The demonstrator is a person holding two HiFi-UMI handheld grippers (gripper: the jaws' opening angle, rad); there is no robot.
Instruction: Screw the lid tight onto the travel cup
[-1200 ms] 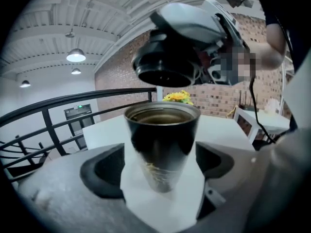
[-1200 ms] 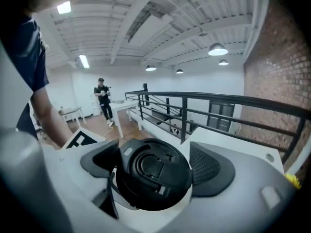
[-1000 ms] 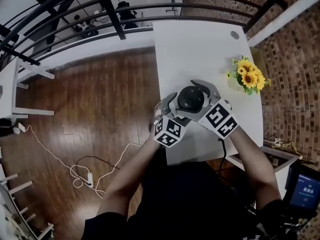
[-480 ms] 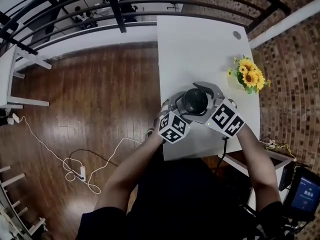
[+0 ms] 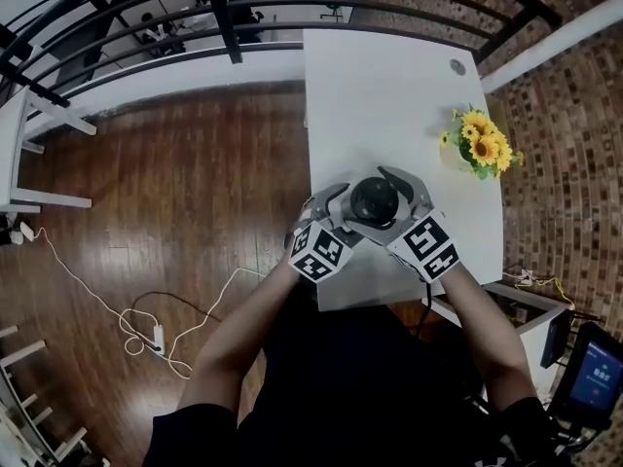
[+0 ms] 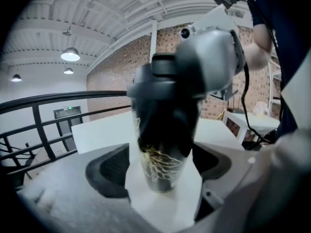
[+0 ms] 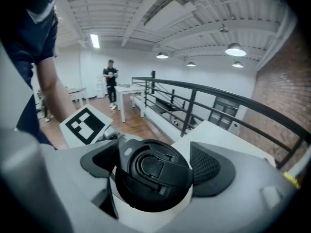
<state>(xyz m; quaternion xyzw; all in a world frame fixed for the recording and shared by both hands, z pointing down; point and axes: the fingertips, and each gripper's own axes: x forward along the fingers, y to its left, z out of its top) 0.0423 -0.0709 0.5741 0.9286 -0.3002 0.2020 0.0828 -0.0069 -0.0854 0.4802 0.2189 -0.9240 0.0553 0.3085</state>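
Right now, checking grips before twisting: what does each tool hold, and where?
Left tool, jaws just closed: body of black travel cup. Right tool: rim of round black lid.

Sunflowers (image 5: 484, 147) near right edge of white table (image 5: 389, 95); left, wood floor (image 5: 195, 183) with loose cable (image 5: 146, 331); beyond, black railing (image 5: 224, 17); right, brick wall (image 5: 574, 115).

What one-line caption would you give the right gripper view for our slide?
Right tool grips the black lid over a white table, railing behind.
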